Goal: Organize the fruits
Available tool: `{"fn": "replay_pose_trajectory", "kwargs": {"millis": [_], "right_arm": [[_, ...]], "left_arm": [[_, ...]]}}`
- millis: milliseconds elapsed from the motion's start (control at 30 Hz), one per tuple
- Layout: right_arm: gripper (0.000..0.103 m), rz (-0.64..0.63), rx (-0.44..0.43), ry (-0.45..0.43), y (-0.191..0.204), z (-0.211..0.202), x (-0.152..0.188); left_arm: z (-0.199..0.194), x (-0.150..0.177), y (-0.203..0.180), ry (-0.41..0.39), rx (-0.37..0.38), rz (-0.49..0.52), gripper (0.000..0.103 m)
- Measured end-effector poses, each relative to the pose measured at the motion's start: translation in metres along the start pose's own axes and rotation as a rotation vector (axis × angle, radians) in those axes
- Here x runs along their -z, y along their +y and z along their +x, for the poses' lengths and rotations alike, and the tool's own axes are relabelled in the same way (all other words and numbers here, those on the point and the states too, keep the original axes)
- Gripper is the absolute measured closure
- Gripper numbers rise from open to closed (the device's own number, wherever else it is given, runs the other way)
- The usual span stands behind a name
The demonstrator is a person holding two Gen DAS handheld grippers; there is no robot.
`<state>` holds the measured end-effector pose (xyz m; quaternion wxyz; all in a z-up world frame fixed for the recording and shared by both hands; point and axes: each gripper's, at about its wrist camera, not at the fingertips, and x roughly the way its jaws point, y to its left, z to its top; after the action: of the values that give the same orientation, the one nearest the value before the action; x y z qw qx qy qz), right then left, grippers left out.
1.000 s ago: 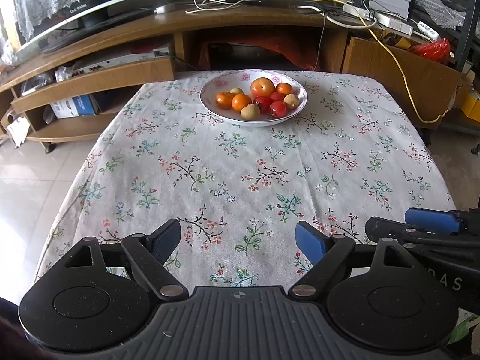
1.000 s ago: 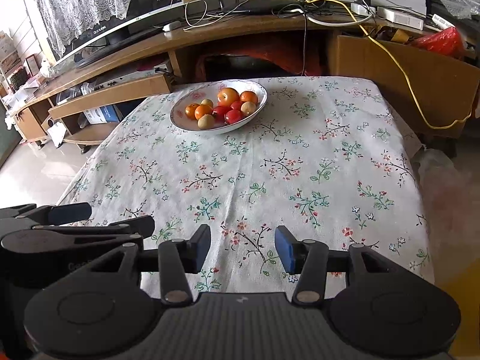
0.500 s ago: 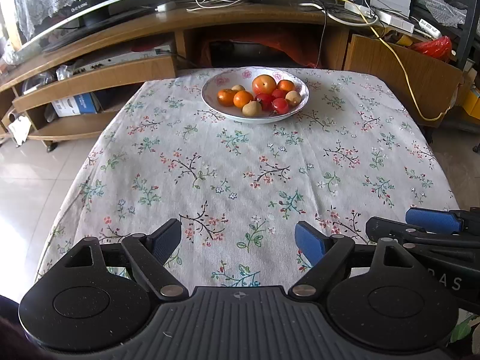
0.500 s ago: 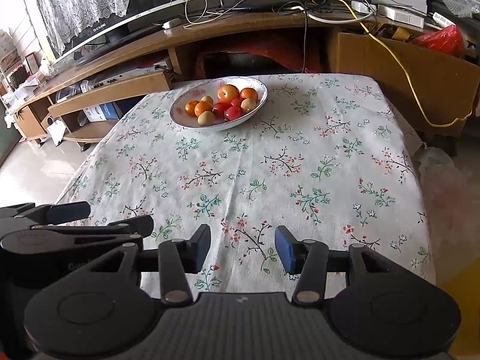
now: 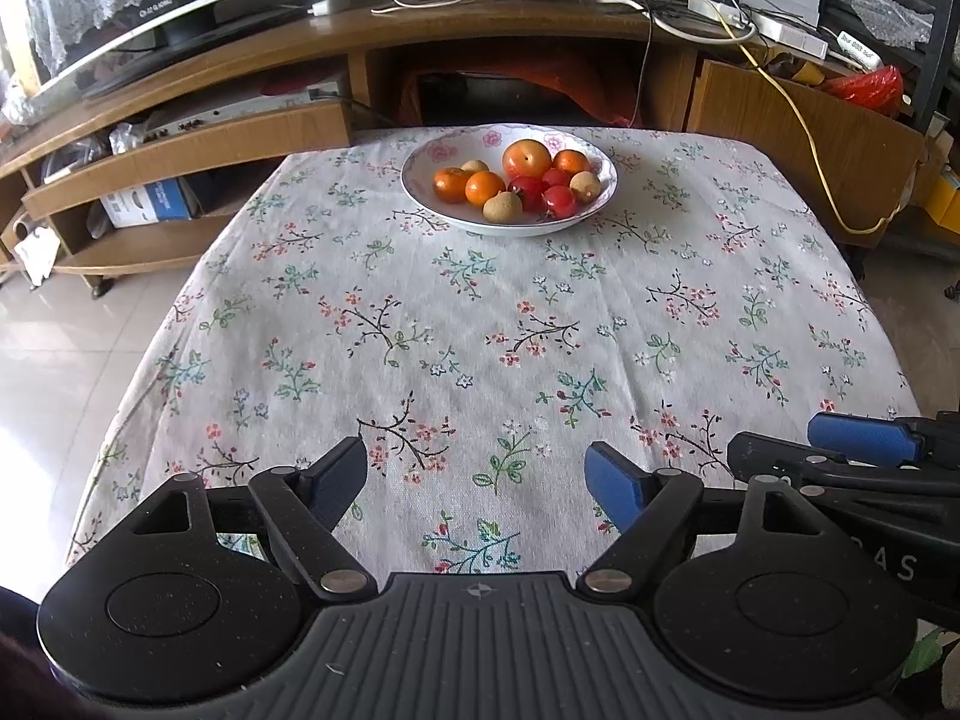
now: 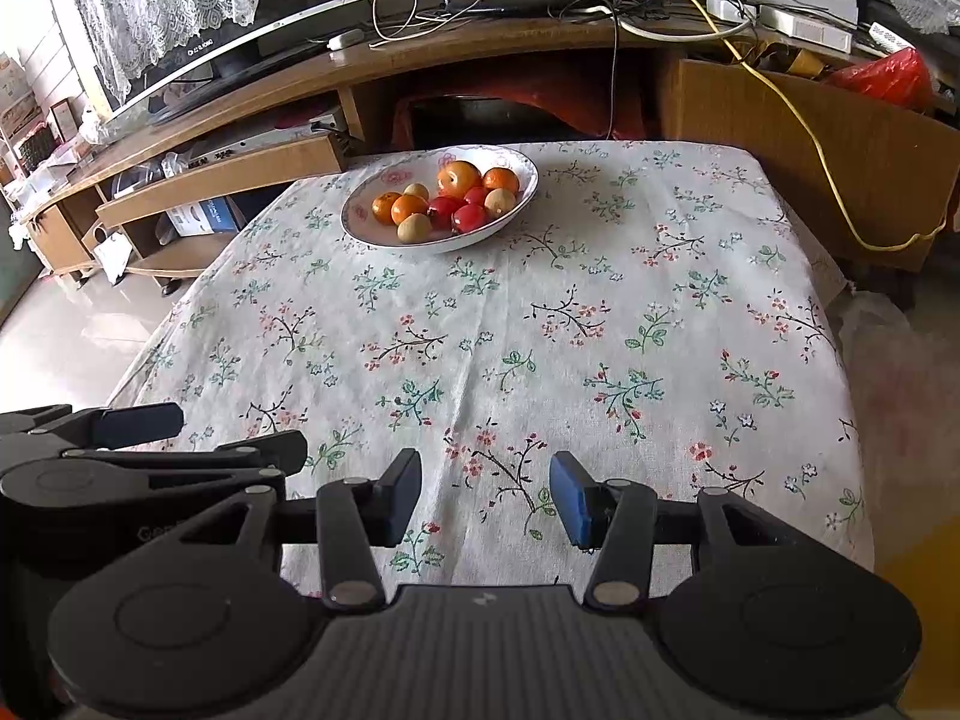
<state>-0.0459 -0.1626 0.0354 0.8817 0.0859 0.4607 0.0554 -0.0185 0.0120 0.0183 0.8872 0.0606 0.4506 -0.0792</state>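
A white flowered bowl [image 5: 444, 151] [image 6: 367, 211] stands at the far side of the table. It holds a large orange-red fruit [image 5: 527, 159], mandarins [image 5: 485, 187], small red fruits [image 5: 561, 201] and tan round fruits [image 5: 503, 207]. My left gripper [image 5: 477, 468] hovers over the near edge of the tablecloth, far from the bowl; its jaws are closing with nothing between them. Just to its right, my right gripper [image 6: 486, 480] is open at a narrower gap and also empty.
A floral tablecloth [image 5: 480, 330] covers the table, with tiled floor [image 5: 72, 324] off its left edge. Behind stands a wooden TV cabinet [image 5: 198, 138] with a monitor, cables and a yellow cord [image 5: 804, 138]. A red bag [image 5: 864, 87] lies at the far right.
The left gripper's fingers have drawn slightly closer together. Both hands, the bowl and the fruit stay where they were.
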Motion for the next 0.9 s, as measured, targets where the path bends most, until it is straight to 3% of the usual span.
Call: {"fn": "replay_pose_trajectory", "kwargs": {"millis": [900], "right_arm": [[0.057, 0.000, -0.001, 0.000, -0.0001, 0.0004, -0.0001]], "left_arm": [[-0.0015, -0.0009, -0.0010, -0.015, -0.006, 0.012, 0.020]]}}
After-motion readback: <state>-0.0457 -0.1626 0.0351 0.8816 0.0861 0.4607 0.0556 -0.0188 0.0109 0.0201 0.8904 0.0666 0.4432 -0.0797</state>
